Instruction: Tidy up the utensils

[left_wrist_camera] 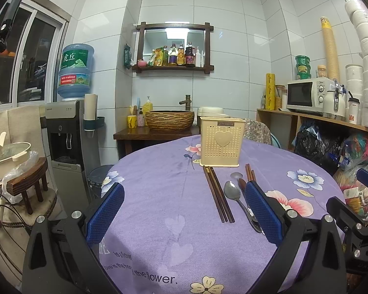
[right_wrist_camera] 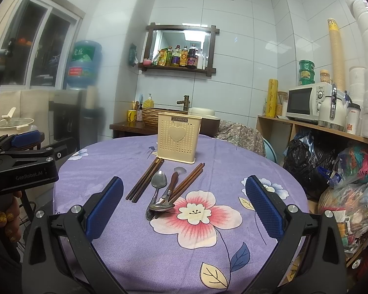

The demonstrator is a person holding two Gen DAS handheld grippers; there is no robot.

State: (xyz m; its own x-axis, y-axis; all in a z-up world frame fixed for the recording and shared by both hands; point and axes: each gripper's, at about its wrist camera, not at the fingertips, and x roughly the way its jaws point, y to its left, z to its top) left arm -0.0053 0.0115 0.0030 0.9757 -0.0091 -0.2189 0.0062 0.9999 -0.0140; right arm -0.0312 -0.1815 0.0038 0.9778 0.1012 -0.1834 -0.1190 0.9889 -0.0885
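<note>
With both the left gripper (left_wrist_camera: 185,212) and right gripper (right_wrist_camera: 184,207) spread wide and empty, pinch 1 chopstick pair (right_wrist_camera: 144,182) mid-length (lift level) toward the holder (right_wrist_camera: 179,137).

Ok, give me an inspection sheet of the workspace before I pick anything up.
Surface: round table under a purple floral cloth.
Job's things: cream holder upright at the far side; two chopstick pairs, two spoons and a wood-handled utensil lying loose before it.
Clutter: nothing seen on the table.
Grippers: left gripper and right gripper with jaws open, empty.
Cables: a cord by the stool.
Surroundings: water dispenser, microwave.
</note>
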